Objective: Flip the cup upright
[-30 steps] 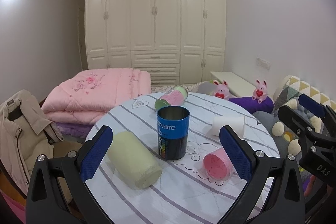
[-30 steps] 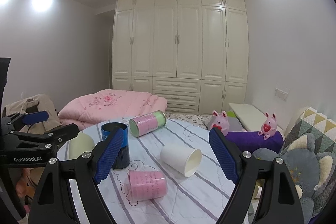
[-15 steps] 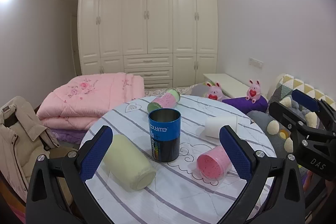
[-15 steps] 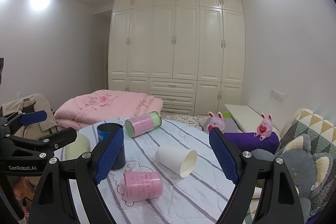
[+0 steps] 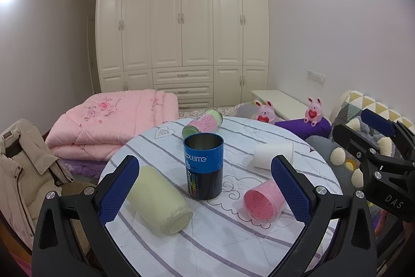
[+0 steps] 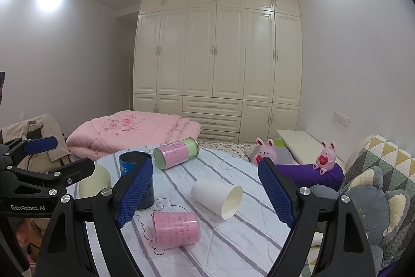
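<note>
Jaws of both the left gripper (image 5: 205,188) and right gripper (image 6: 205,192) gape wide, empty — poised above toppled cups; only the blue cup (image 5: 203,165) stands upright.

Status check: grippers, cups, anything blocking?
Left gripper and right gripper open, empty, above table. Blue cup upright; four cups on their sides. No obstruction seen.

Upright can (image 5: 203,165) mid-table (image 5: 233,238), toppled cups (image 5: 159,201) left and right (image 5: 264,200), another can (image 5: 203,121) lying behind.
</note>
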A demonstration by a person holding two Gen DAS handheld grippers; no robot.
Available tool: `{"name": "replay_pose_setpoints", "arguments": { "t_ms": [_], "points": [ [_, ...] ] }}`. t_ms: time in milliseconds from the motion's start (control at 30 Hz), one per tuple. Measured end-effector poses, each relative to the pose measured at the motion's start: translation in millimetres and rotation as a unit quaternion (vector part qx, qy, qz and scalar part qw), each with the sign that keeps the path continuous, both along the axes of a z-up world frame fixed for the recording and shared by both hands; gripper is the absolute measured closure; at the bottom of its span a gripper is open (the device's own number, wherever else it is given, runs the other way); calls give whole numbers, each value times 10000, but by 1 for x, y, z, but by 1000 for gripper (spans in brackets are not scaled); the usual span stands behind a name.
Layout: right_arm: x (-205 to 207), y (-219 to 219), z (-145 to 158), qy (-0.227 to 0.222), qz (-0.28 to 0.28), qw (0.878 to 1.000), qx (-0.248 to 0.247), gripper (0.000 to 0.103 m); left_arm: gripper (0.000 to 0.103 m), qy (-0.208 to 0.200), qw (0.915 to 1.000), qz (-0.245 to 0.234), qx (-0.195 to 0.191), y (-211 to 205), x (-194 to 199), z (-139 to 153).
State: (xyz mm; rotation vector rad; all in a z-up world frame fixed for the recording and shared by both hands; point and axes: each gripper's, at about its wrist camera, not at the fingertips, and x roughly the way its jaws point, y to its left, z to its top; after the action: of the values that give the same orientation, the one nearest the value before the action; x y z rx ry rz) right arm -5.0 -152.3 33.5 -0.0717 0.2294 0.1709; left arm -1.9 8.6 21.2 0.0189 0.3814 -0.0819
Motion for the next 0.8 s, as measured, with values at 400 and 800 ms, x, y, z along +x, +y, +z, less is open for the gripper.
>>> {"name": "replay_pose_setpoints", "arguments": {
  "t_ms": [400, 800],
  "points": [
    [0, -1, 1, 29, 24, 10000, -14, 18, 0, 8, 10000, 18, -8, 2, 0, -1],
    [2, 0, 0, 70, 32, 10000, -48, 18, 0, -104, 9999, 17, 98, -1, -2, -3]
  ]
}}
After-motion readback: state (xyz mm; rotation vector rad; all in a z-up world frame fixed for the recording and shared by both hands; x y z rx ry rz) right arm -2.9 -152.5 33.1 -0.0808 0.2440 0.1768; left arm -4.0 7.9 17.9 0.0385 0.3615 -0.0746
